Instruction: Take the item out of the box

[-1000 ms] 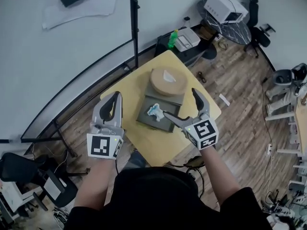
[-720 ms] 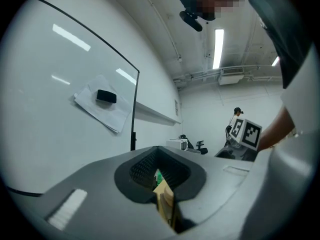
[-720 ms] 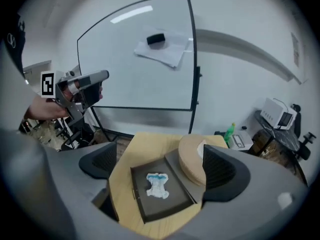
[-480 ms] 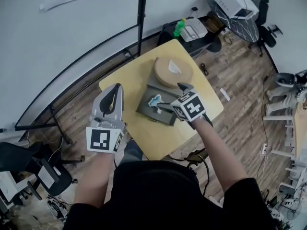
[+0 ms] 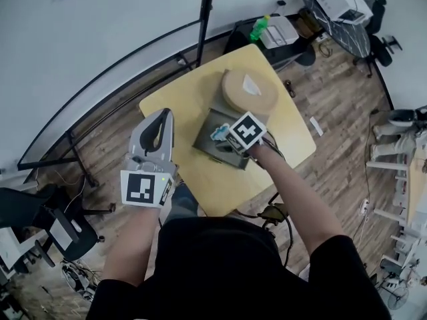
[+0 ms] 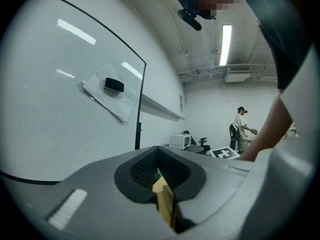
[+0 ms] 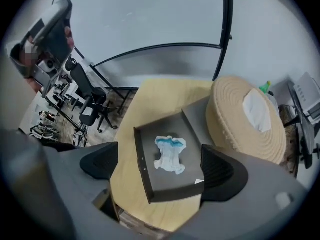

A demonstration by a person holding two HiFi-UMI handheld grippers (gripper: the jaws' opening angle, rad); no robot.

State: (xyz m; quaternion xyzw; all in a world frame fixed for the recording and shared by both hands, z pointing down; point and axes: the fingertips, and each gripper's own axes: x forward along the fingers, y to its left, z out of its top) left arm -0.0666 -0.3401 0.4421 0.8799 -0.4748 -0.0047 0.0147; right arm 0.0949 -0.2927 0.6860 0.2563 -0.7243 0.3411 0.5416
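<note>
Item (image 7: 170,154), a small white-and-blue padded cloth, lies flat mid-box (image 7: 141,159). Judged light, soft and non-fragile; best pinched across its narrow waist. Right gripper (image 7: 160,165) hovers above the box, jaws wide apart, empty. Left gripper (image 6: 162,181), left of the box, has jaws together.

I see 1 item (image 7: 170,154) in the box (image 7: 142,166) on the table (image 7: 155,96); a disc (image 7: 240,129) lies just behind the box.

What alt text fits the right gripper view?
A small white item with a blue edge lies in a dark grey box on a yellow wooden table, beside a round tan woven disc, framed by the right claw's open jaws.
</note>
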